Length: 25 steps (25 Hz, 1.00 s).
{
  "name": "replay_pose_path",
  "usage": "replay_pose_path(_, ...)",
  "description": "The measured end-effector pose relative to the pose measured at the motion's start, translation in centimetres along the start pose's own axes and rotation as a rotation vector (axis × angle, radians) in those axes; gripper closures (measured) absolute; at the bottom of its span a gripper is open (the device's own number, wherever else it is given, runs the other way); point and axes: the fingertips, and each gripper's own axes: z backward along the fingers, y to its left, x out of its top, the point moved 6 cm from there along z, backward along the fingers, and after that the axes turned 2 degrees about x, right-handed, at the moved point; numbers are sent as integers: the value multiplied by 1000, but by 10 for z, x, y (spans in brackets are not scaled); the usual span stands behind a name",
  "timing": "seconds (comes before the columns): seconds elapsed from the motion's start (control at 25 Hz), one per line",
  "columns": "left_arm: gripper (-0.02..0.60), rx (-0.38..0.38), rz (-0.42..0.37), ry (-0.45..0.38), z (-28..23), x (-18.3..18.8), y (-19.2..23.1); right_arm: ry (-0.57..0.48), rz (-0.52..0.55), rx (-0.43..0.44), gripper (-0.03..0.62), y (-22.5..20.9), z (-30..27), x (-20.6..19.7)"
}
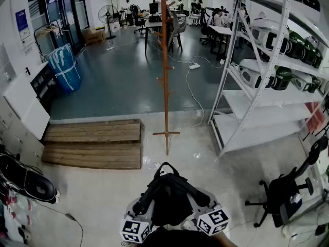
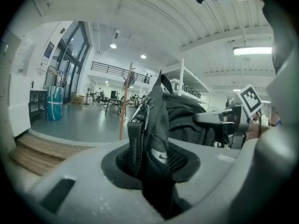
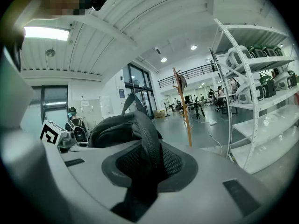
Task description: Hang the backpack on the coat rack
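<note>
Both sets of fingers are only partly open because there's fabric pinched in them. The left gripper is clamped on a black mesh-padded bit of the backpack right by a metal zip pull, and the right gripper is squeezed on a padded mesh strap. So we've got the bag slung between the two, low and close in front of us, with its top loop facing forward. The coat rack stands upright on the floor dead ahead, well apart from the bag. It lines up between the grippers, so neither looks nearer to us. Our guess is we walk in, lift, and drop that loop over one of the upper pegs.
</note>
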Motion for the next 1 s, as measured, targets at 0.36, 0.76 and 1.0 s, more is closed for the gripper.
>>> replay_pose_path(0.36, 466, -2, 6, 6, 3, -4, 3, 10, -4, 0, 511, 4, -1, -4)
replay_pose_path(0.76, 466, -21, 12, 19, -2, -7, 19, 17, -25, -16, 511, 9, -17, -8)
replay_pose_path(1.0, 466, -57, 13, 32, -5, -7, 41, 6, -37, -56, 511, 20, -33, -10)
